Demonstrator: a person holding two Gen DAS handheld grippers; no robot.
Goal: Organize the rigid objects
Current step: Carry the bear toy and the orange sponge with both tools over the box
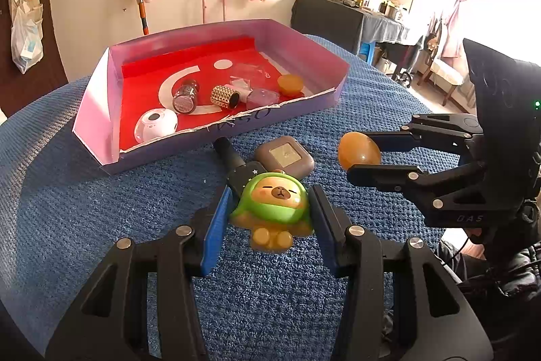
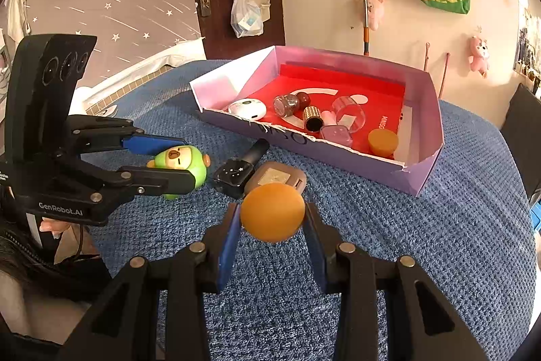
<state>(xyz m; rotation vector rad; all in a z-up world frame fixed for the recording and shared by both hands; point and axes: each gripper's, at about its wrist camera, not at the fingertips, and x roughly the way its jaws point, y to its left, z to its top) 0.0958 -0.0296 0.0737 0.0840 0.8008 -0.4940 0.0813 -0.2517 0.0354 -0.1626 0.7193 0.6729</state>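
Observation:
My left gripper (image 1: 270, 202) is shut on a green-hooded bear figurine (image 1: 274, 208), also seen in the right wrist view (image 2: 181, 163). My right gripper (image 2: 272, 215) is shut on an orange egg-shaped object (image 2: 272, 212), also seen in the left wrist view (image 1: 358, 151). A black star-patterned bottle (image 1: 236, 164) and a brown square case (image 1: 285, 156) lie on the blue cloth just beyond the figurine. The purple box with a red floor (image 1: 104, 137) stands behind them, holding several small items.
In the box lie a white round device (image 1: 155, 124), a glitter jar (image 1: 186, 95), a studded cylinder (image 1: 225, 97) and an orange cap (image 1: 290, 83). Blue cloth (image 1: 84, 208) covers the table. A dark cluttered table (image 1: 338, 19) stands at back right.

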